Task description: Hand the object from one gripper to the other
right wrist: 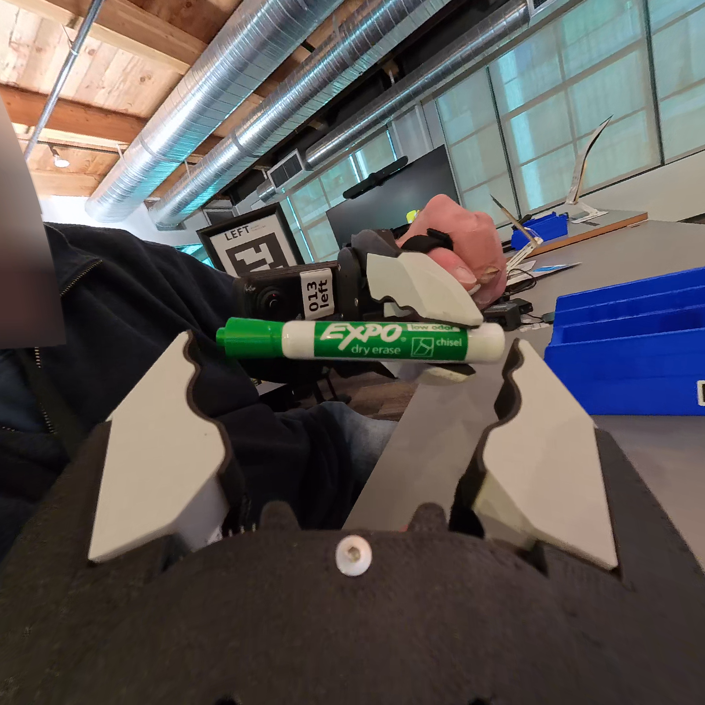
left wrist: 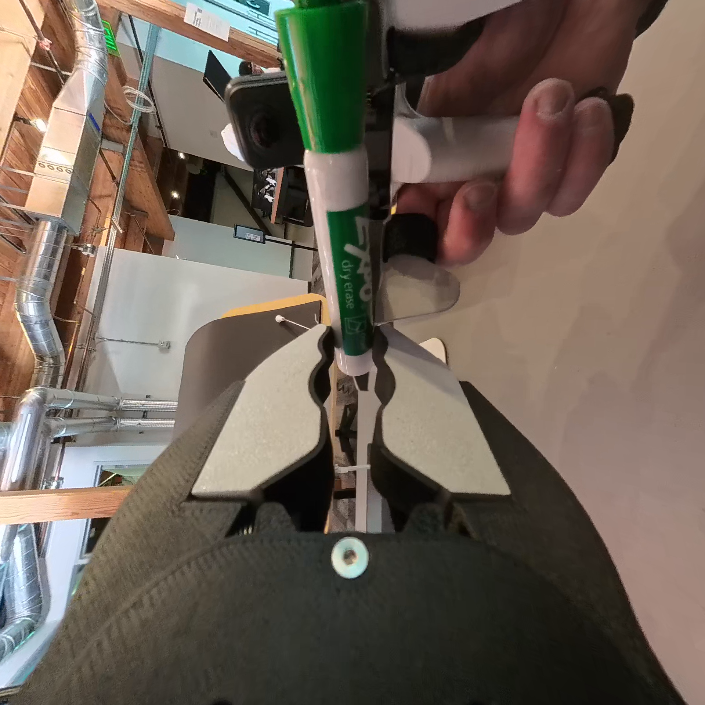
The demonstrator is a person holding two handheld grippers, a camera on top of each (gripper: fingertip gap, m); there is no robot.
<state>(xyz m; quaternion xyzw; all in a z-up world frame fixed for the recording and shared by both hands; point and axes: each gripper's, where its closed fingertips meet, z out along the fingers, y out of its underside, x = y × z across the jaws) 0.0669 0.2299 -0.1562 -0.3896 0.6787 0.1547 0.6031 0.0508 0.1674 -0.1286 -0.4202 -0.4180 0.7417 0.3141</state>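
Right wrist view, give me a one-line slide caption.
Left gripper grips a green marker by its white end, level between the open right gripper fingers.

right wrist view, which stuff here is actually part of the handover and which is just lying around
Part of the job:
- green marker, lying across in the air
- left gripper, shut on the marker's white end
- right gripper, open, fingers either side of the marker

Just lying about:
- blue bins on the grey table
- black monitor
- cables and adapter
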